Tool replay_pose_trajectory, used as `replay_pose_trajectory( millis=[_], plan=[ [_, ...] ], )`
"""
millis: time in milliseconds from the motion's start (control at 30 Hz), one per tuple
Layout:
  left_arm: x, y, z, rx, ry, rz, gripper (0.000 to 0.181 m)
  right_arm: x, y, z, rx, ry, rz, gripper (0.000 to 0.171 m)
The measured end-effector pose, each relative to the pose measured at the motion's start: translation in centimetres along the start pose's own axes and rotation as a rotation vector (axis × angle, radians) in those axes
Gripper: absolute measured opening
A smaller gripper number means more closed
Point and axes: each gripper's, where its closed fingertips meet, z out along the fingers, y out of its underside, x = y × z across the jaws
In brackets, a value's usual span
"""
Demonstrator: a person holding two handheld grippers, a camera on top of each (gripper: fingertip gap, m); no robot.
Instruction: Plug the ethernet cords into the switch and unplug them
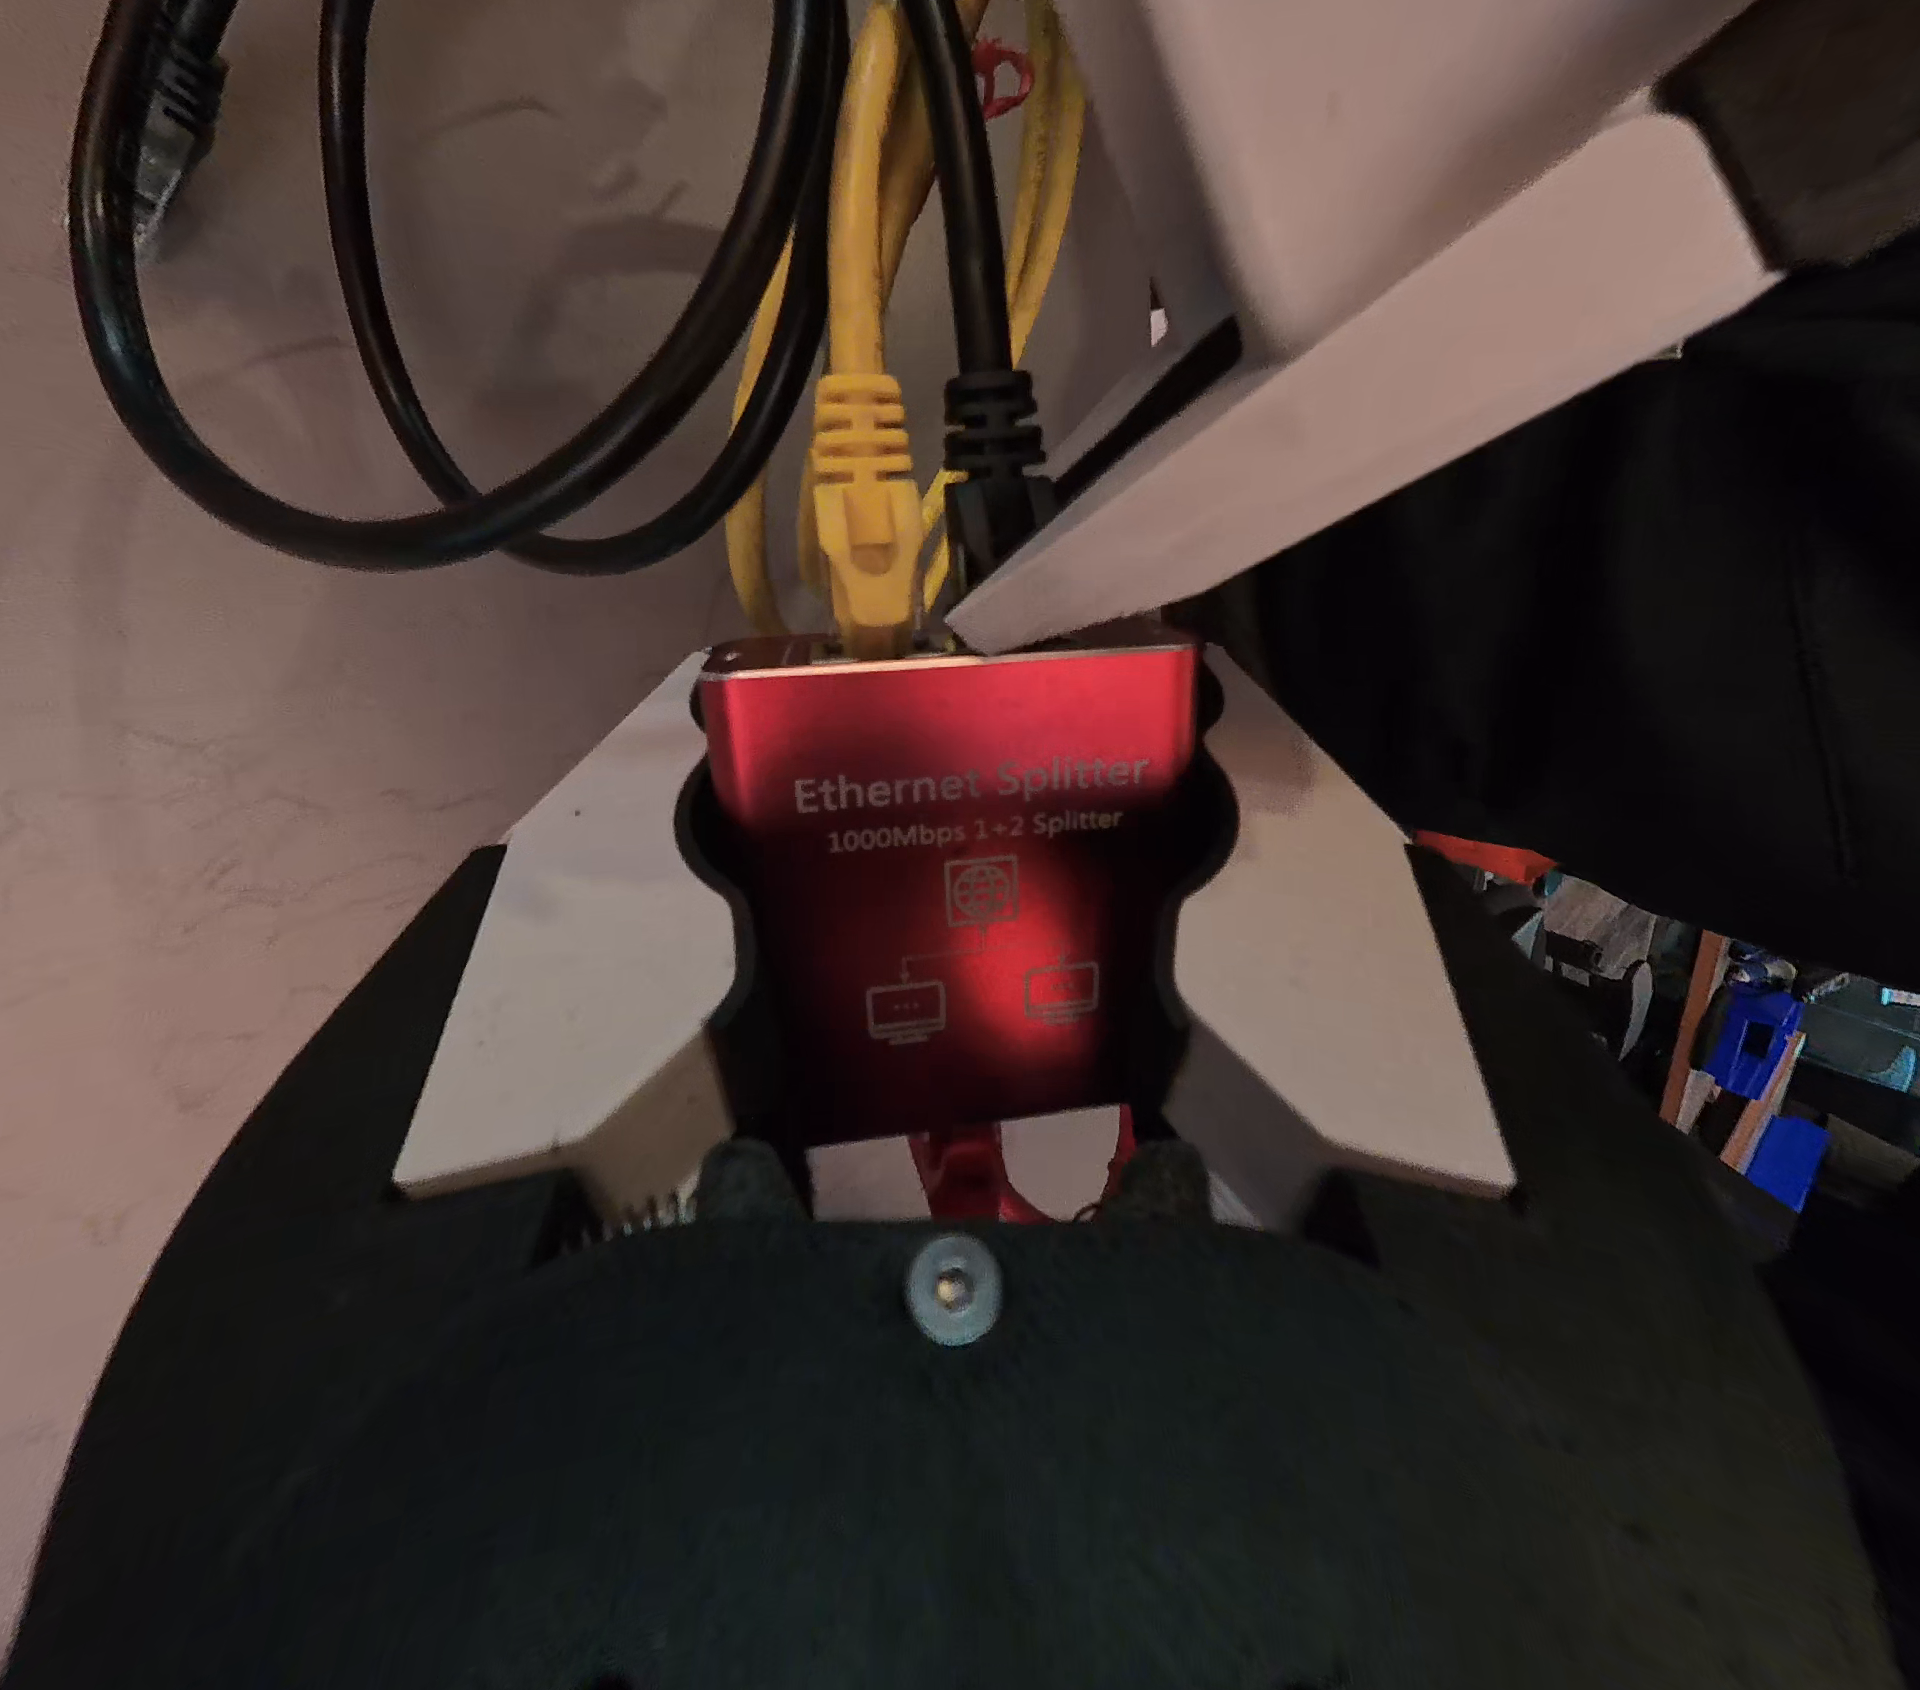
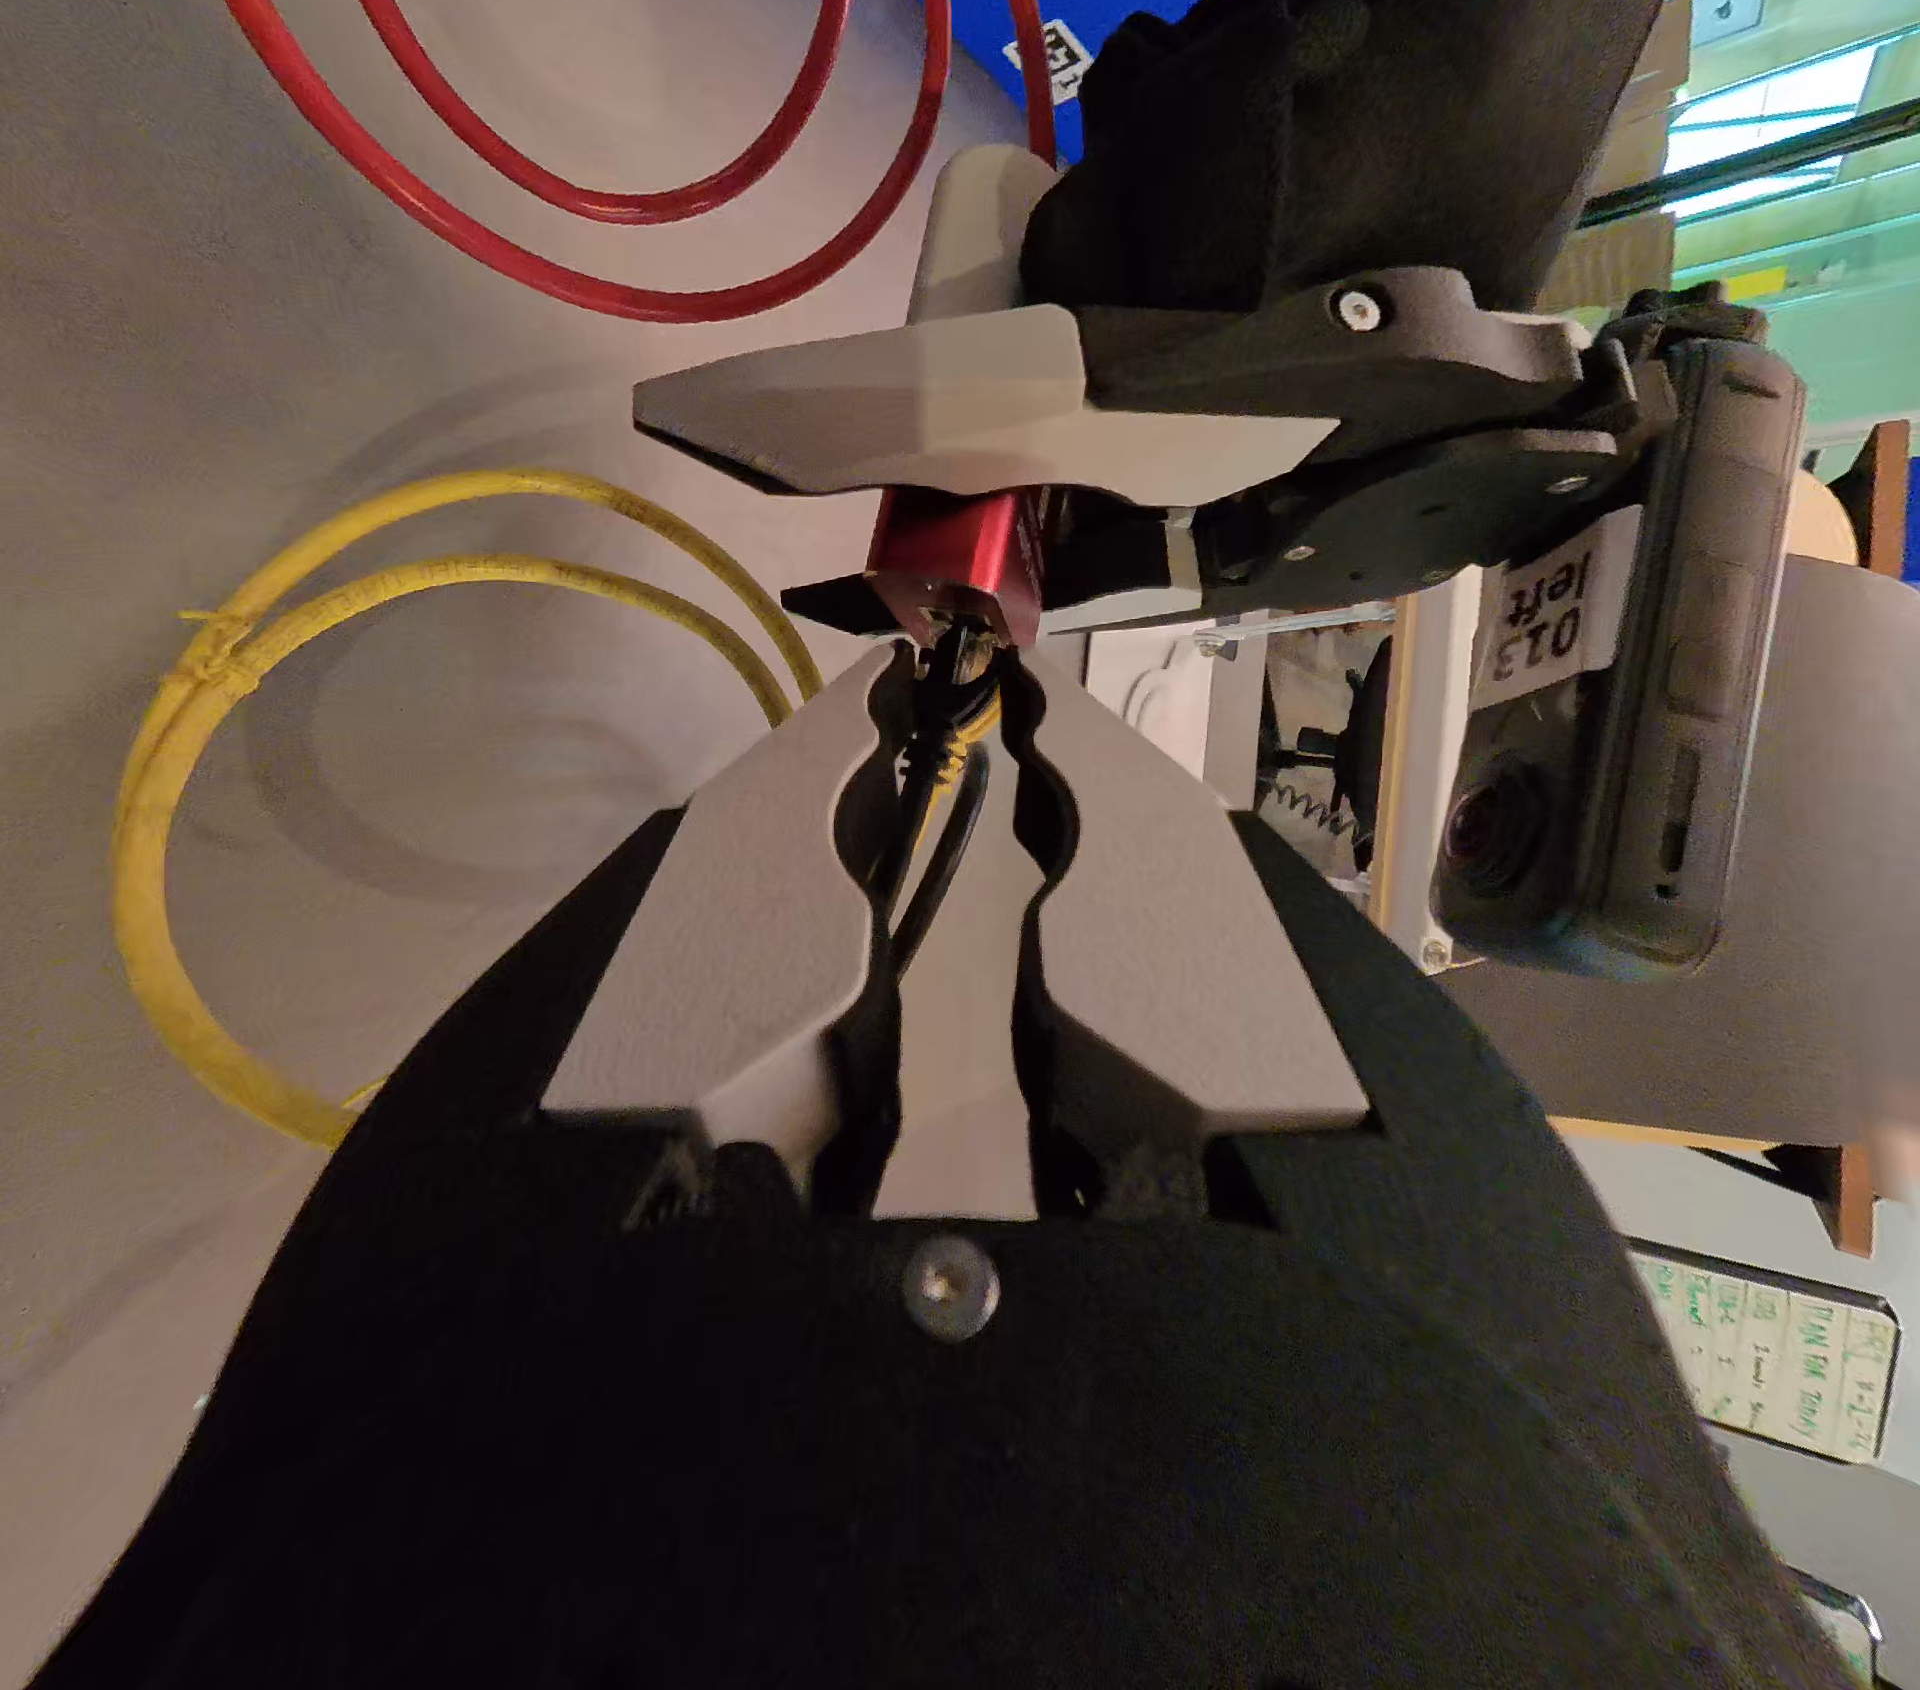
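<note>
Red switch sits clamped between left gripper jaws, steadied while right gripper jaws pinch the black plug.

The switch has a red metal shell with a smooth, satin, anodised look that takes a soft sheen. The left gripper clamping it has matt pale-grey plastic fingers on a rough, grainy black plastic body, with a bright metal screw below the switch. The black cord beyond the switch is glossy, smooth rubbery plastic; the yellow cord is duller plastic, and the red cord is shiny. Under them the table is a matt, pale, faintly mottled surface. The right gripper has the same matt grey plastic fingers.
</note>
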Motion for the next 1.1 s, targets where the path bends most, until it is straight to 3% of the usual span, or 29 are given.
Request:
replay_pose_trajectory(
  millis=[233,667,767,833,900,967,1000,1033,1067,1100],
  plan=[
    [0.2,0.3,0.9,-0.018,0.024,-0.018,0.083,-1.0,0.1,0.1,-0.055,-0.087,0.009,0.012],
    [-0.2,-2.1,0.0,0.199,0.059,-0.056,0.083,0.3,1.6,-0.4,-0.182,-0.006,0.003,0.011],
    [-0.3,-2.6,-0.1,0.229,0.068,-0.052,0.083,0.3,2.0,-0.6,-0.198,-0.011,0.029,0.011],
    [-1.8,-0.8,0.0,0.175,0.011,-0.081,0.083,0.6,3.4,-1.4,-0.235,-0.006,0.062,0.011],
    [-1.9,-1.0,-1.2,0.3,0.05,-0.113,0.082,0.8,4.2,-2.3,-0.201,-0.02,0.12,0.011],
    [-2.3,-0.3,-1.3,0.255,-0.016,-0.1,0.082,0.5,5.1,-2.2,-0.212,-0.064,0.209,0.011],
    [-2.2,-0.7,-1.6,0.269,-0.017,-0.096,0.082,0.5,6.2,-1.9,-0.257,-0.07,0.22,0.012],
    [-2.2,-0.9,-1.7,0.274,-0.016,-0.098,0.082,0.7,6.8,-1.7,-0.265,-0.059,0.22,0.024],
    [-2.3,-0.8,-1.6,0.252,-0.033,-0.089,0.082,1.0,6.3,-1.8,-0.224,-0.056,0.235,0.041],
    [-2.1,-0.8,-1.5,0.244,-0.032,-0.08,0.082,1.3,5.2,-2.1,-0.164,-0.057,0.246,0.041]
  ],
)
